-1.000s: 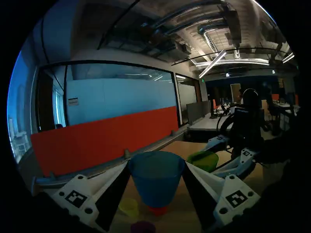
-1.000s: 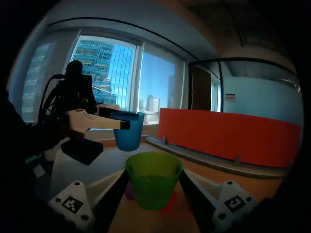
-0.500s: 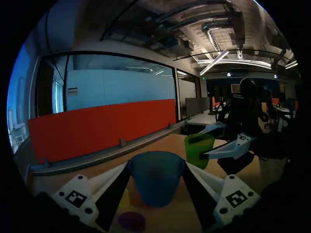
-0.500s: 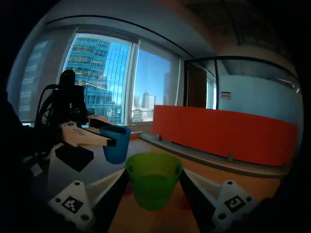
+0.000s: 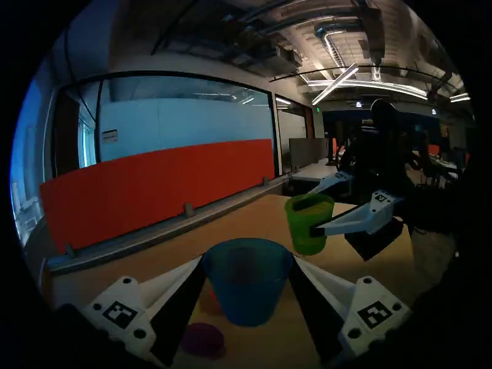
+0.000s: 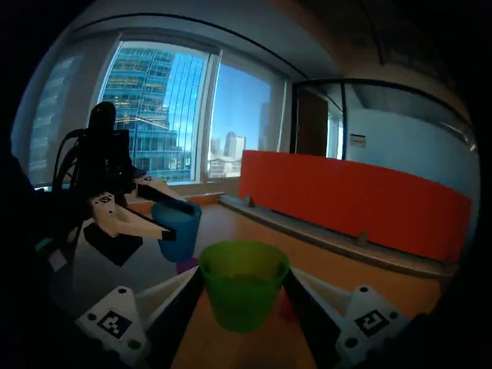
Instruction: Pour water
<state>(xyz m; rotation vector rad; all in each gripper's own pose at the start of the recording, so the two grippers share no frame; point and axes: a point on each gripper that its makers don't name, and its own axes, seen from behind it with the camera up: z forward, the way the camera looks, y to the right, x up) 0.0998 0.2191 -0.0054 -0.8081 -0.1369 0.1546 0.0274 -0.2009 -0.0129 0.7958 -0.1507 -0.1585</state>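
Note:
My left gripper (image 5: 247,289) is shut on an upright blue cup (image 5: 247,280), held above the wooden table (image 5: 270,215). The right gripper view shows that same blue cup (image 6: 176,230) off to the left, between white fingers (image 6: 132,222). My right gripper (image 6: 243,294) is shut on a green cup (image 6: 243,283) that holds some liquid and stands upright. From the left gripper view, the green cup (image 5: 307,222) hangs to the right, pinched by the other gripper's fingers (image 5: 360,221). The two cups are apart.
A purple cup (image 5: 203,339) and a red one (image 5: 211,302) stand on the table under the blue cup. A red partition (image 5: 154,187) with a rail runs along the table's far edge. Tall windows (image 6: 160,117) lie behind the left gripper.
Both cups have come lower. The green cup now sits lower and closer in the left gripper view. The small cups on the table have shifted under the blue one.

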